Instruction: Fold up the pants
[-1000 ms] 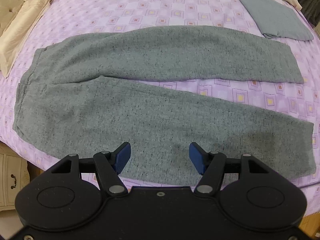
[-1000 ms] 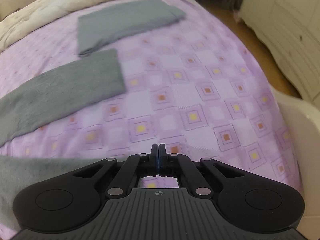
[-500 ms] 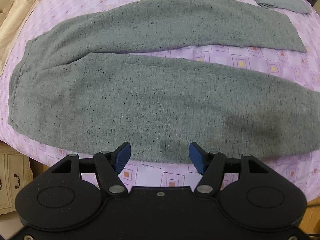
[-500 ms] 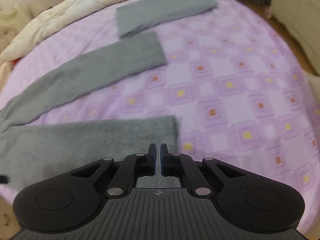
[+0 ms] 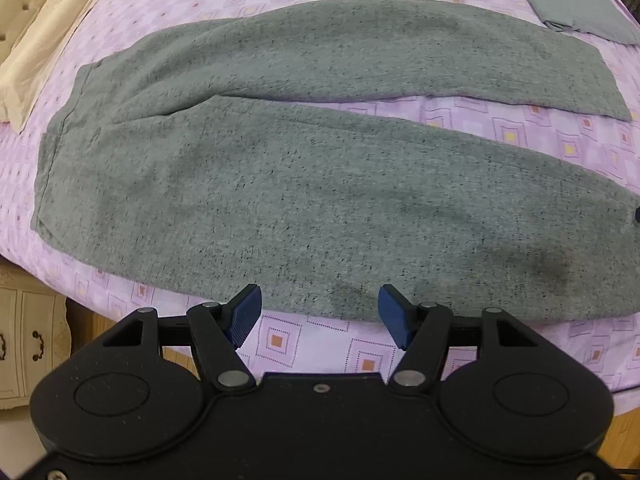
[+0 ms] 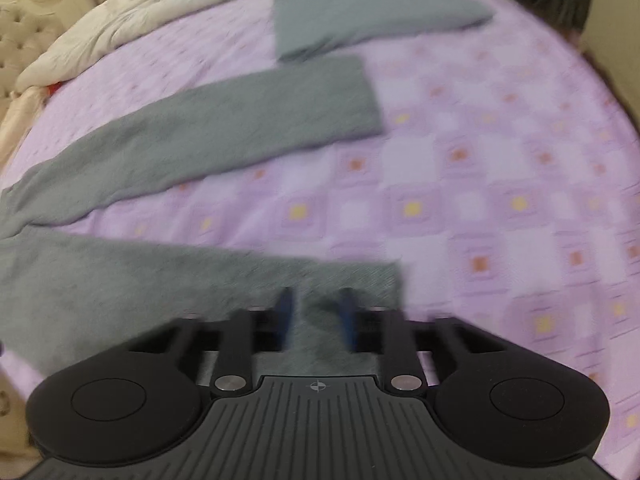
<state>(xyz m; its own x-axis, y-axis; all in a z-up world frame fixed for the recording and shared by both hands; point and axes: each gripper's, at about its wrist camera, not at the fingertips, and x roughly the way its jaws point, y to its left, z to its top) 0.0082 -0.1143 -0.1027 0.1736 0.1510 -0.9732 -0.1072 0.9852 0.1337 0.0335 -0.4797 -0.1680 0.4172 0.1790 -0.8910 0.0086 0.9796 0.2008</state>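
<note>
Grey speckled pants point(image 5: 304, 184) lie flat on the purple patterned bedspread point(image 5: 540, 136), waistband at the left, both legs spread to the right. My left gripper point(image 5: 320, 312) is open and empty, over the near edge of the near leg. In the right wrist view the pants point(image 6: 248, 128) show both leg ends. My right gripper point(image 6: 316, 316) is open and empty, blurred, over the cuff end of the near leg point(image 6: 352, 280).
A folded grey garment point(image 5: 572, 0) lies at the far right of the bed; it also shows in the right wrist view point(image 6: 360, 20). A cream duvet point(image 6: 132, 28) and pillows point(image 5: 48, 40) line the far and left sides. A white cabinet point(image 5: 24, 332) stands below the bed edge.
My right gripper has opened from shut and swung left onto the near leg's cuff. My left gripper moved closer over the near leg, staying open.
</note>
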